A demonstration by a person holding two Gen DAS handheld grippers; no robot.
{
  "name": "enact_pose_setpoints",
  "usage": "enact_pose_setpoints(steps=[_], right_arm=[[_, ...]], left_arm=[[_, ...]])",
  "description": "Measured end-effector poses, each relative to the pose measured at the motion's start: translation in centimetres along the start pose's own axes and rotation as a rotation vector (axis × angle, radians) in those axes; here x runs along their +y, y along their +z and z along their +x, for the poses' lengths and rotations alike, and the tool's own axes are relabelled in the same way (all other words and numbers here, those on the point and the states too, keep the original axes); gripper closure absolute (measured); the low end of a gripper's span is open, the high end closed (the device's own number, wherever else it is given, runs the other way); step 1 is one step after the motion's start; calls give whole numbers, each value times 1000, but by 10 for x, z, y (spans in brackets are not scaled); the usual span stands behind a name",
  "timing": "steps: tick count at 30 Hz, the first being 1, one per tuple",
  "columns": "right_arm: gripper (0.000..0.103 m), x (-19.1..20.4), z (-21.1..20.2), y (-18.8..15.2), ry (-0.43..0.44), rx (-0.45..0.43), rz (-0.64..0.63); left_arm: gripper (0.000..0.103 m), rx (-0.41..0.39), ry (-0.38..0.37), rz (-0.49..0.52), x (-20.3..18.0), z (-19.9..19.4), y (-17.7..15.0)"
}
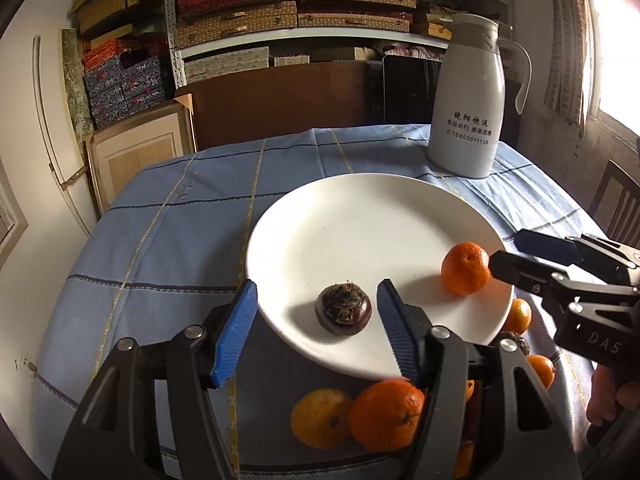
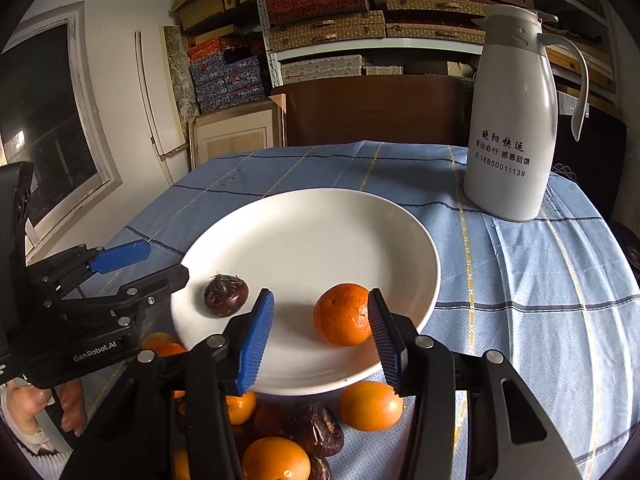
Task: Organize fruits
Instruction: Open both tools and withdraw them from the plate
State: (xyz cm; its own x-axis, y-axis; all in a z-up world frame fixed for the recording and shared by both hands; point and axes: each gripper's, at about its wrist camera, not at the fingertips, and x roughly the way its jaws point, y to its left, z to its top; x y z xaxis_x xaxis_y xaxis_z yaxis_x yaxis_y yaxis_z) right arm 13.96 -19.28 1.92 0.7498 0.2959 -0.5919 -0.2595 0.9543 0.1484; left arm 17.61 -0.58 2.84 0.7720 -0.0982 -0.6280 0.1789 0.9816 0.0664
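On the white plate [image 1: 352, 216] sit one orange [image 2: 343, 315] and one dark chestnut-like fruit [image 1: 343, 309]; more oranges and dark fruits lie on the blue-clothed surface [image 2: 520, 280] just before it. Both grippers, left [image 1: 316, 332] and right [image 2: 320, 340], slant downward, jaws released, gripping nothing.

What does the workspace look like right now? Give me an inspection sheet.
Surface: table under blue checked cloth.
Job's things: white plate holds one orange and one dark fruit; more oranges and dark fruits lie on the cloth at its near edge.
Clutter: white jug.
Grippers: left gripper open around the dark fruit; right gripper open, orange by its right pad.
Cables: nothing seen.
Surroundings: shelves of boxes, chair.
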Motion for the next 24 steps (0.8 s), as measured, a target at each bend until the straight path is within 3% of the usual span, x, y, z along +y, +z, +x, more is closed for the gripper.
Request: enact_pose_setpoints(steps=[2,5,10,16,24], right_arm=[[52,-1,-8,-4,3,-9,14],[44,-2,-23,-11,-7,-38,31],[21,-4,-51,-29,-32,-95,66],[16,4,-65,-62,-49,-75,51],[8,13,-85,-81,-75,-103,18]], left_arm=[[31,-1,9,-4,-1,-4,-6],[28,-19,44,-12,1,-18,-18],[12,-42,100,-46,4,-40,-43],[8,-33,121,-54,4,-60,-72],[5,-8,103,-67,2,-74,-92]])
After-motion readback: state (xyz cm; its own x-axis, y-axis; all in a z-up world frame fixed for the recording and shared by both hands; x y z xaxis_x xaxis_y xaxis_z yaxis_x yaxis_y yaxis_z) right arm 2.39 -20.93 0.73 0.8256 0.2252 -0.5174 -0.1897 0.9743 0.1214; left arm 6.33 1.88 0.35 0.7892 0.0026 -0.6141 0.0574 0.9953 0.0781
